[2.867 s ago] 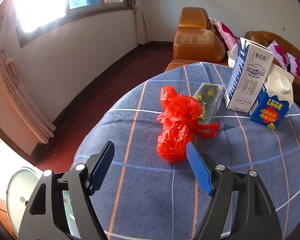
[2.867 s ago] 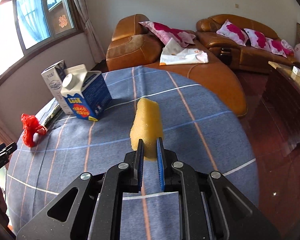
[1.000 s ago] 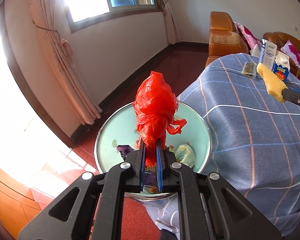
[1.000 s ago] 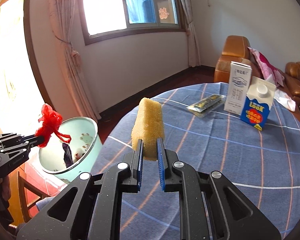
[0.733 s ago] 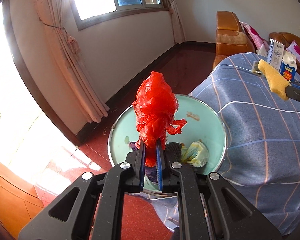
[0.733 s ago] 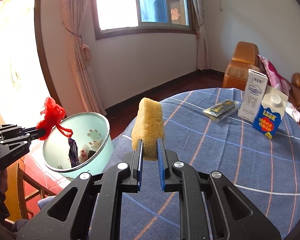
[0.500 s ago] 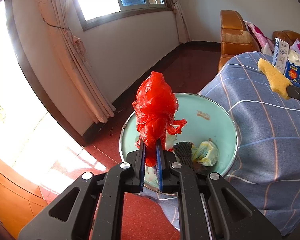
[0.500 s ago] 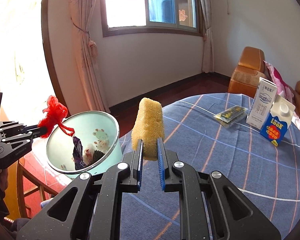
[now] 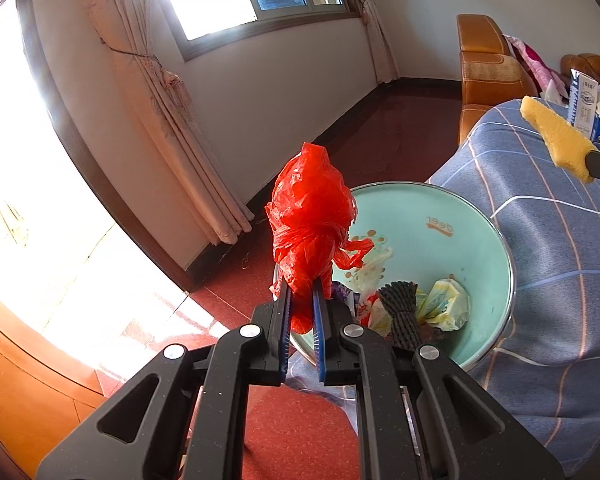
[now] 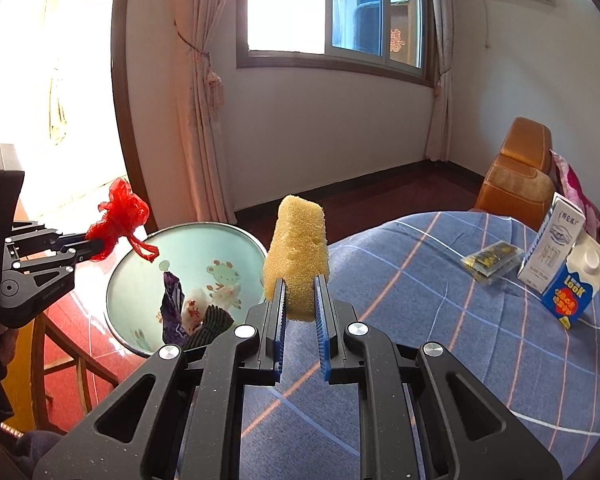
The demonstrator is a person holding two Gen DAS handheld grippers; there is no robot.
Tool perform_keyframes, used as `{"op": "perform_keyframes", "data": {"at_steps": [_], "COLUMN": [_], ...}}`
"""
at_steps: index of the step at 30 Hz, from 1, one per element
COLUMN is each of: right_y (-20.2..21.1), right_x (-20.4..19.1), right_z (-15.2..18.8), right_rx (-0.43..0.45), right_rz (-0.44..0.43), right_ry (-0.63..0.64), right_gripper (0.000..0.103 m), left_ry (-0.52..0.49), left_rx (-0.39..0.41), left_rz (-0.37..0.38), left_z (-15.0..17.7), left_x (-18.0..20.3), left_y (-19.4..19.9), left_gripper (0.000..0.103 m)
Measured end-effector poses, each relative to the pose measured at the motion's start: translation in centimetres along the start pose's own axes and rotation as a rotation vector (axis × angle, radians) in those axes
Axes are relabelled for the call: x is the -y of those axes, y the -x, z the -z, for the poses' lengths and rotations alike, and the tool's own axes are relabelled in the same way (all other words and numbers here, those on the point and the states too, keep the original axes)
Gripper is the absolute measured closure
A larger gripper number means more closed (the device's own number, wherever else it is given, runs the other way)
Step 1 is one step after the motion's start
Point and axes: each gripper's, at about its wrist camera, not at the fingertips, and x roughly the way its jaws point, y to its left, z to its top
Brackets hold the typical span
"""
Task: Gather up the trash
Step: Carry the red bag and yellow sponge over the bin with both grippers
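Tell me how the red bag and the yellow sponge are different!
The red bag is thin, shiny, crumpled plastic; the yellow sponge is a thick, holey block. The red bag hangs by the bin, near its rim; the yellow sponge is over the table. Both are pinched: bag in the left gripper, sponge in the right gripper.

The plastic bag (image 9: 310,216) is bright red. The sponge (image 10: 298,254) is yellow. The bin (image 9: 476,236) is pale mint green inside, with small cartoon prints. Beside the bin, the tablecloth (image 10: 440,344) is blue with white and orange lines in checks.
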Motion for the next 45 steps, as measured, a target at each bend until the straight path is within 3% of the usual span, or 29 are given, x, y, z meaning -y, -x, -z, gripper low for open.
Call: {"op": "perform_keyframes", "data": {"at_steps": [45], "right_y": [-4.1], "right_x": [-4.2], "right_z": [-1.2], "right_rx": [-0.031], "right_rz": [-0.082], "right_ry": [0.118], "right_gripper": [0.088], "left_ry": [-0.017], "left_rx": [-0.014], "left_rz": [-0.152], "left_z": [0.5], "left_x": [-1.9], "left_y": [-2.4], "left_gripper": [0.093]}}
